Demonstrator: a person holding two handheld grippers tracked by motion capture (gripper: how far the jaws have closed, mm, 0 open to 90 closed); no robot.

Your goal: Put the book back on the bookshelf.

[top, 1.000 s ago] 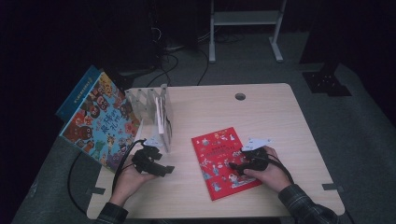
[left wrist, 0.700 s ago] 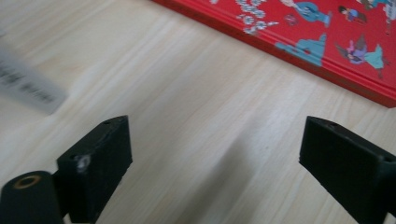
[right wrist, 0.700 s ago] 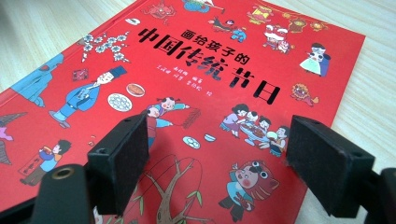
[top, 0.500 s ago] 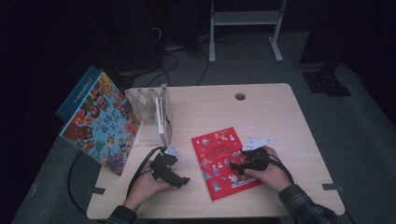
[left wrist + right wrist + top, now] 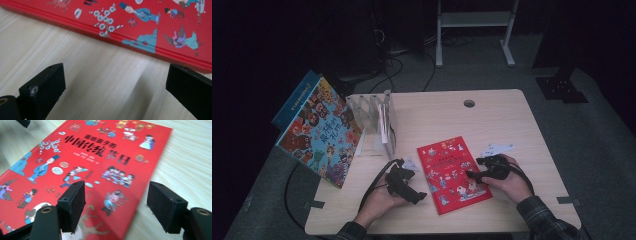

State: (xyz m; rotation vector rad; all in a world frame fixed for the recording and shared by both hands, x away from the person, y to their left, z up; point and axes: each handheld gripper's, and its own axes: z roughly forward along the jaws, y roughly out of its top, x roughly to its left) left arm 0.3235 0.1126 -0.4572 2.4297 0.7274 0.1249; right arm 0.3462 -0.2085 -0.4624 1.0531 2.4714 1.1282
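Note:
A red picture book (image 5: 452, 172) lies flat on the wooden table (image 5: 492, 120), near the front. My left gripper (image 5: 417, 196) hovers low over bare wood just left of the book's left edge (image 5: 140, 47). Its jaws stand wide open, have just been opening, and hold nothing (image 5: 116, 95). My right gripper (image 5: 469, 175) rests over the book's lower right part. Its jaws have just been closing and remain open (image 5: 117, 207). One fingertip (image 5: 73, 205) is above the red cover (image 5: 95, 157), the other beyond the book's edge over the table; neither pad presses on the book.
A clear divider rack (image 5: 379, 117) with a thin book in it stands at the back left. A large colourful picture book (image 5: 319, 132) leans at the table's left edge. A cable hole (image 5: 469, 103) sits mid-back. A metal stand (image 5: 472, 30) is behind the table.
My left hand has slid right and slightly down towards the red book's left edge, and its jaws have spread. The right hand has stayed over the book while its jaws narrowed a little.

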